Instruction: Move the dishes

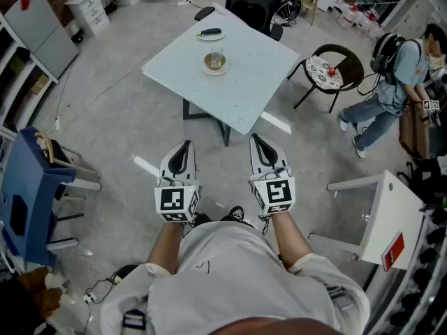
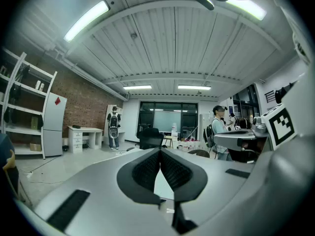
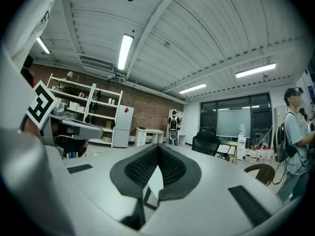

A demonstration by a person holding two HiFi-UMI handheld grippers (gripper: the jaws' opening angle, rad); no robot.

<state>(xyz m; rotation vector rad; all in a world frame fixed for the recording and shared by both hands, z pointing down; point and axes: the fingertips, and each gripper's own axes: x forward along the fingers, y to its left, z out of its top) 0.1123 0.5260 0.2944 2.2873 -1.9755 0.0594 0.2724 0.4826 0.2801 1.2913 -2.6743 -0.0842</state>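
A pale square table [image 1: 260,82] stands ahead in the head view. On it a glass sits on a saucer [image 1: 215,63], and farther back a small plate [image 1: 210,34] carries a dark green object. My left gripper [image 1: 183,147] and right gripper [image 1: 259,142] are held side by side near my body, over the floor and well short of the table. Both are shut with nothing between the jaws. In the left gripper view the left gripper [image 2: 160,151] has its pads pressed together at the tip. The right gripper [image 3: 158,147] looks the same in the right gripper view.
A black chair with a round patterned cushion [image 1: 327,70] stands right of the table, and a person [image 1: 397,72] sits beyond it. A blue chair [image 1: 28,187] is at the left and a white side table [image 1: 391,218] at the right. An office chair [image 1: 250,4] stands behind the table.
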